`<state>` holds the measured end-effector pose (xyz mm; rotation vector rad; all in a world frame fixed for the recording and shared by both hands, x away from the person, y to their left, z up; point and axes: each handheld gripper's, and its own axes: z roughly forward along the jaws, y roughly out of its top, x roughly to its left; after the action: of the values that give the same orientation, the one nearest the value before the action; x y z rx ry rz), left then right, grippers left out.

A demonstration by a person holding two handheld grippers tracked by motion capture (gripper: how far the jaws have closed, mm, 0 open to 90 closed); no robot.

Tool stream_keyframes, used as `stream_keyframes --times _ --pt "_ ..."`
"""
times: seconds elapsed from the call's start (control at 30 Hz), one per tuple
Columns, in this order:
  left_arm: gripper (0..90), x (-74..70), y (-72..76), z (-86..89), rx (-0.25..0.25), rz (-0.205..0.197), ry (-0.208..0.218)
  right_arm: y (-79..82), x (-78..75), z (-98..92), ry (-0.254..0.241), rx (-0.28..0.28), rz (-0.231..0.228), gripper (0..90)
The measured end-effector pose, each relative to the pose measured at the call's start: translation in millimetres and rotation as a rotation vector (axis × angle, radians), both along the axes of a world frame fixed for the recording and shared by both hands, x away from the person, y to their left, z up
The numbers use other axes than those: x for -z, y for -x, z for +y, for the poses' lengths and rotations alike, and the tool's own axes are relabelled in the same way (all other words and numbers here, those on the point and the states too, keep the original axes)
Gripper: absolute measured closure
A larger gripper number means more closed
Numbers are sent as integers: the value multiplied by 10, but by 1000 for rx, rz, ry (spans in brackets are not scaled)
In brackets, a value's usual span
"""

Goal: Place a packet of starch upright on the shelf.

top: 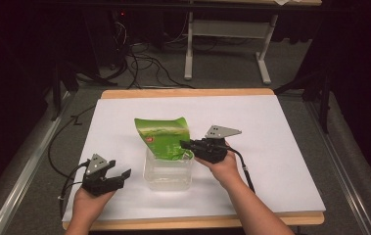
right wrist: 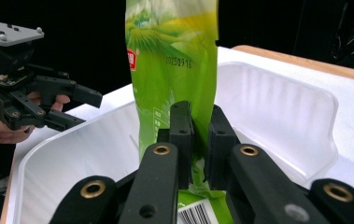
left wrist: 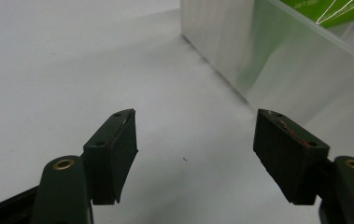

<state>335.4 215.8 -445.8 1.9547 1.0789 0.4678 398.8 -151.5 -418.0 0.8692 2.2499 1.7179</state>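
Note:
A green snack bag (top: 163, 134) stands upright in a clear plastic tub (top: 168, 177) at the middle of the white table sheet. My right gripper (top: 187, 145) reaches in from the right and is shut on the bag's edge; in the right gripper view its pads pinch the green bag (right wrist: 174, 74) above the tub's rim (right wrist: 282, 70). My left gripper (top: 119, 172) rests on the sheet left of the tub, jaws open with nothing between them. In the left gripper view the gripper (left wrist: 195, 140) faces the tub's wall (left wrist: 277, 70) a short way off.
The white sheet (top: 271, 147) covers a wooden table with its front edge (top: 197, 223) close to the person. A cable trails from each gripper. A white desk frame (top: 222, 44) and floor cables lie beyond the table. The left hand's gripper (right wrist: 79, 107) shows beyond the tub.

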Motion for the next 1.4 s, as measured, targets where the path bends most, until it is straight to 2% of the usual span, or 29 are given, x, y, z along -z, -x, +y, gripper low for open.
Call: stream_keyframes --times 0.5,0.9,1.17,1.4 --pt "308 5 2 -10 -2 5 -4 48 97 -7 21 -9 11 859" --pt "308 9 2 -14 -1 5 -9 77 204 -72 56 0 38 862" --pt "308 13 1 -21 1 12 -13 71 278 -106 59 -2 65 862" --pt "308 15 1 -22 2 13 -13 78 307 -105 65 -5 71 863"
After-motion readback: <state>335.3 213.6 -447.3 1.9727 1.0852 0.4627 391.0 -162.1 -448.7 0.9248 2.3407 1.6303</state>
